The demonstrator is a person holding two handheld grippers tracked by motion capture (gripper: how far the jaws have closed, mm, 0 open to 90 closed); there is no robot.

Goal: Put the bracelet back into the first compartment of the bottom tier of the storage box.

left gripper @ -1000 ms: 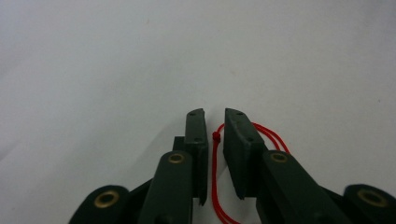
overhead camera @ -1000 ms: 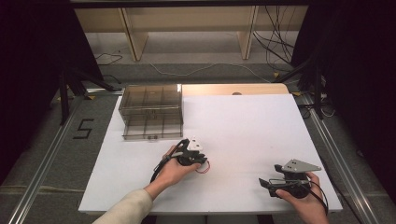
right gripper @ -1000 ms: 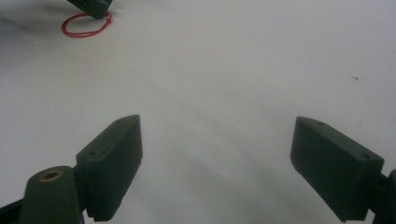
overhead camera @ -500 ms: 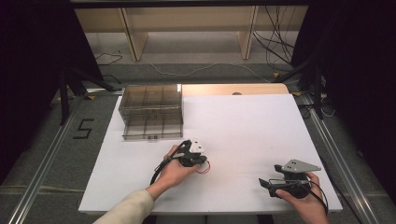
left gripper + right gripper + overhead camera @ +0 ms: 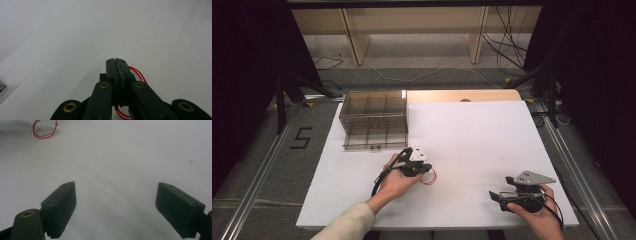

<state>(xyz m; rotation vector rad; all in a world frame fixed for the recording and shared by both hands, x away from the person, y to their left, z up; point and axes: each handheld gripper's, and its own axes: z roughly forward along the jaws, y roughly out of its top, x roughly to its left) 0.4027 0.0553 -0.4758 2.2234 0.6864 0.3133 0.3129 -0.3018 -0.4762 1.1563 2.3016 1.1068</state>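
A thin red thread loop (image 5: pixel 431 176) lies on the white table (image 5: pixel 472 135) near its middle front. My left gripper (image 5: pixel 422 172) rests on it, held by a hand that comes in from the bottom left. In the left gripper view the jaws of the left gripper (image 5: pixel 117 61) are pressed together, and the red loop (image 5: pixel 137 73) sticks out beside and beneath them. My right gripper (image 5: pixel 494 196) sits at the front right, pointing left and apart from the loop. Its jaws (image 5: pixel 116 205) stand wide open with nothing between them, and the red loop (image 5: pixel 44 130) shows far off.
A smoky clear plastic organiser box (image 5: pixel 374 117) with compartments stands at the table's back left. A wooden strip (image 5: pixel 462 95) runs along the far edge. Beyond are shelf legs and cables on the floor. Metal rails flank the table.
The left hand has shifted only slightly over the red loop. The right hand and its gripper have stayed in place.
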